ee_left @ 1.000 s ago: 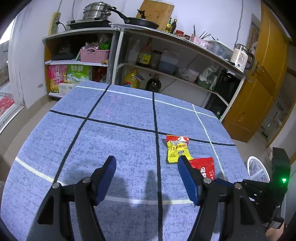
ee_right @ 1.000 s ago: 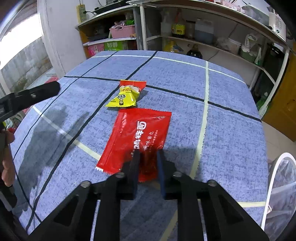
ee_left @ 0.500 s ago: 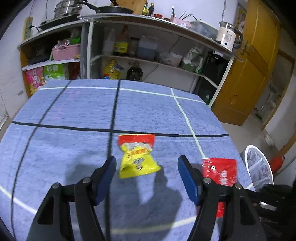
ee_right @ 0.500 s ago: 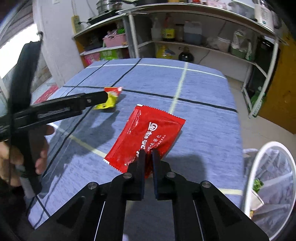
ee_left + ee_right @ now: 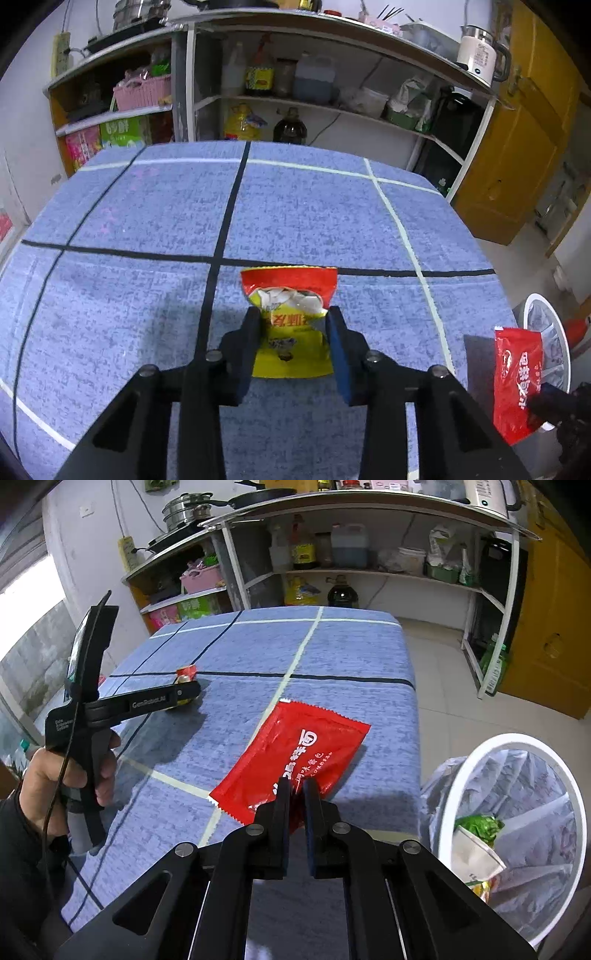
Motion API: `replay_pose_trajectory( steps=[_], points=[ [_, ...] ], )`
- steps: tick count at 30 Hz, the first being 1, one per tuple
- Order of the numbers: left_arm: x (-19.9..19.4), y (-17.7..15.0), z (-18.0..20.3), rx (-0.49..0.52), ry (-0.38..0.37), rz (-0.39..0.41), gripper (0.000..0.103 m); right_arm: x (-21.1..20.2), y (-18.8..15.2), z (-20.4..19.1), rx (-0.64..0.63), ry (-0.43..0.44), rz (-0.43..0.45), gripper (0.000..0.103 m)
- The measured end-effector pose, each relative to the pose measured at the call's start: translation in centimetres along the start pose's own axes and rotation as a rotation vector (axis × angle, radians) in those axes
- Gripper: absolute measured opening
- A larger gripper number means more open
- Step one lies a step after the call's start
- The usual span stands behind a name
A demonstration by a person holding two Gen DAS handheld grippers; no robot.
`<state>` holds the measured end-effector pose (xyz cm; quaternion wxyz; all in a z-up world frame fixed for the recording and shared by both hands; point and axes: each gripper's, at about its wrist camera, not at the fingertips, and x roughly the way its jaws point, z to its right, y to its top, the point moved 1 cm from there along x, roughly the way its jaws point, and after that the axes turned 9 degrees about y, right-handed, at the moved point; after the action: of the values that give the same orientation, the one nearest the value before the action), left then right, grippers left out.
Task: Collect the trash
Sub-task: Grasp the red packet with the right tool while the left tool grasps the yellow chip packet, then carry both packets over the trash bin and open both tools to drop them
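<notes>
The left gripper point(image 5: 293, 325) is closing on the crumpled yellow-and-red snack bag point(image 5: 290, 325), which lies mid-table on the blue checked tablecloth point(image 5: 303, 214). The right gripper point(image 5: 295, 794) pinches the flat red sauce packet point(image 5: 295, 753) over the table's right edge, beside the white-rimmed, bag-lined bin point(image 5: 517, 812). Kitchen shelves point(image 5: 332, 107) stand behind.

Glossy plastic red packet point(image 5: 295, 753) over matt, rough blue cloth table cover point(image 5: 362, 657)
</notes>
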<state>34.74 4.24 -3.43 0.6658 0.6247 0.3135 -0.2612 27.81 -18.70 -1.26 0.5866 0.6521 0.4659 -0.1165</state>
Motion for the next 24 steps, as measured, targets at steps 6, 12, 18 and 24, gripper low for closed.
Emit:
replay_pose_trajectory(
  steps=[6, 12, 18, 24],
  points=[
    [-2.3, -0.6, 0.1, 0.008, -0.050, 0.029, 0.034, -1.4, -0.1, 0.4, 0.006, -0.012, 0.032, 0.005],
    [-4.4, -1.2, 0.8, 0.031, -0.083, 0.057, 0.034, -1.4, -0.5, 2.2, 0.103, 0.039, 0.039, 0.004],
    [-5.1, -1.2, 0.8, 0.057, -0.098, 0.071, 0.034, 0.2, -0.6, 2.8, 0.168, 0.063, 0.003, 0.054],
    [-5.4, -1.2, 0.5, 0.061, -0.106, 0.076, 0.034, 2.2, -0.9, 1.4, 0.113, 0.002, -0.068, 0.053]
  ],
)
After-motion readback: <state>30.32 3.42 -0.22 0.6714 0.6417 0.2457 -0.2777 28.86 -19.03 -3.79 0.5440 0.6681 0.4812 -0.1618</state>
